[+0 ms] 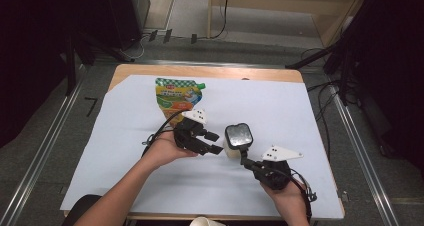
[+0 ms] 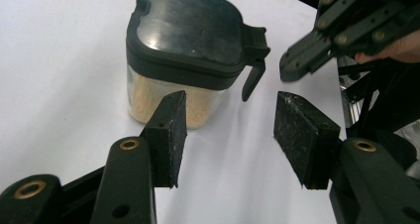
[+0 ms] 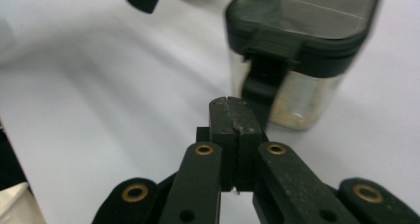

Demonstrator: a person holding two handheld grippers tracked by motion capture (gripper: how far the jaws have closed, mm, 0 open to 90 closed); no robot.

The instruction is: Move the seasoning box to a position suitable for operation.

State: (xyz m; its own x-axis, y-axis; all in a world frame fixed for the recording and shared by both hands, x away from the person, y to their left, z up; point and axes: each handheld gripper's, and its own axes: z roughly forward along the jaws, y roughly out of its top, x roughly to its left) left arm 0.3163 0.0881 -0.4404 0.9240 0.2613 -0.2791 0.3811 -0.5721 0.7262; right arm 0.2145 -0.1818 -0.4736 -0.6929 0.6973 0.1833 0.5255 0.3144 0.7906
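A: While the left gripper sat beside the jar, how were its jaws?

B: Wide apart, holding nothing. In the left gripper view the jar stood upright on the white sheet, just ahead of the left pad, not between the pads. Lid on, black latch tab hanging down the side nearest the other gripper.

A: Contents?

B: Clear body, pale tan granules in the lower part. Lid dark and glossy.

A: Right gripper?

B: Jaws pressed together, pads touching, nothing between them. In the right gripper view the tips were just in front of the latch tab, close under the lid edge. Contact with the tab: could not tell.

A: Jar location on the desk?

B: Near the middle of the sheet, between the two grippers, left one to its left, right one below it in the high view.

A: Anything else?

B: Green and orange pouch lay flat at the far edge of the sheet, well apart from the jar.
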